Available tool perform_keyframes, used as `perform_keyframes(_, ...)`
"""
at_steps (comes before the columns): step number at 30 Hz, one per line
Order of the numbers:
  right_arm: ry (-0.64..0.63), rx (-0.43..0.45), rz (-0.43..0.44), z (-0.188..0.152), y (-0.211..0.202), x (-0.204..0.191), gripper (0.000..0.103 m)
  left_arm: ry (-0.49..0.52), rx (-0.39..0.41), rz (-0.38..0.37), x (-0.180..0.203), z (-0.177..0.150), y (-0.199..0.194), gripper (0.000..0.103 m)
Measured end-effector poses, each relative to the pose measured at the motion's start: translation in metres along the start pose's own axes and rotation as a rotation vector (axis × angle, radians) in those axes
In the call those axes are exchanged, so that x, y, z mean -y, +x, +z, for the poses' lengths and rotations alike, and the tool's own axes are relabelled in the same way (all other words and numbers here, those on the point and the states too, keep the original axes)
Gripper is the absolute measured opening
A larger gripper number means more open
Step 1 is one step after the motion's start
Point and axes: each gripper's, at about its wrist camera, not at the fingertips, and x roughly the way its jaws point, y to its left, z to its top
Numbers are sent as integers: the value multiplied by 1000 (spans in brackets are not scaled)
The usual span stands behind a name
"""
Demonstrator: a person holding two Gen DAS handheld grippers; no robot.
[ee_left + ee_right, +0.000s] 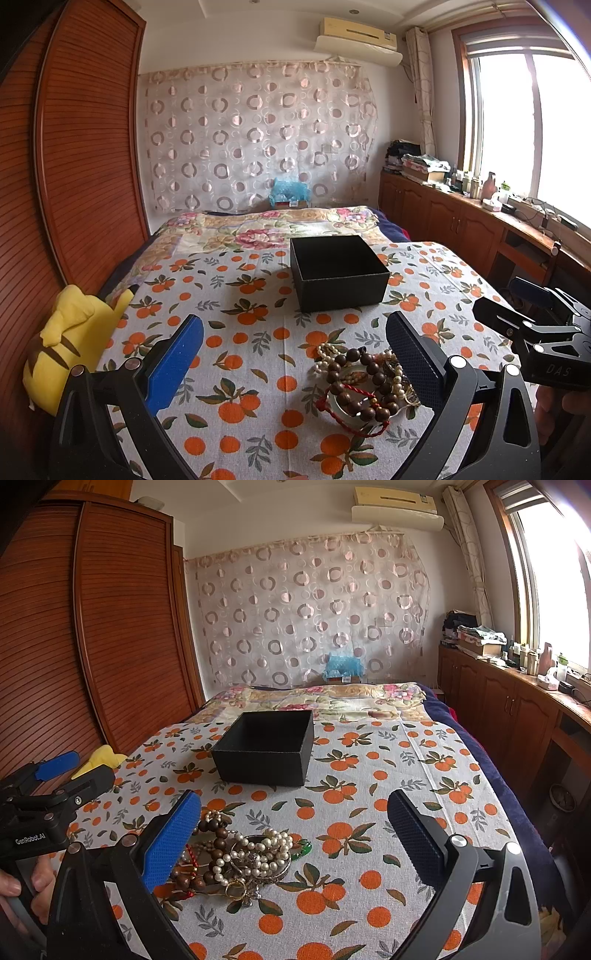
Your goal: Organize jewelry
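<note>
Black box (339, 275) is sitting open-topped on the orange-print cloth (236, 332) covering the bed; the part of its interior that is showing appears dark and bare, the floor nearest the cameras being hidden by the front wall. No other container is lying among the task items.

Writing: "DAS" is showing on the body of the right tongs (506, 306) as seen from the left wrist view; "GenRobot.AI" is showing on the body of the left tongs (74, 771) as seen from the right wrist view.

Jewelry pile (364, 384) is lying on the cloth, nearer the cameras than the box and well apart from it: brown wooden beads, pearl strands, a red cord, a gold ring and metal bangles tangled together.

Left tongs (295, 350) are standing spread, pinching nothing; the pile is lying between the fingers, close against the dark right finger (413, 354). Right tongs (295, 830) are likewise standing spread and gripping nothing; the pile is lying beside the blue left finger (171, 840), partly behind it
</note>
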Motion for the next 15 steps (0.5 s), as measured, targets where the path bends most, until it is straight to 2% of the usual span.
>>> perform_keyframes(5,1,-2,-1,-3,2,0,101,1,-11,-1,-1,-2,3,96)
perform_keyframes(15,-5,-11,22,-4,3,5,101,10,-84,-24,-2,-15,24,96)
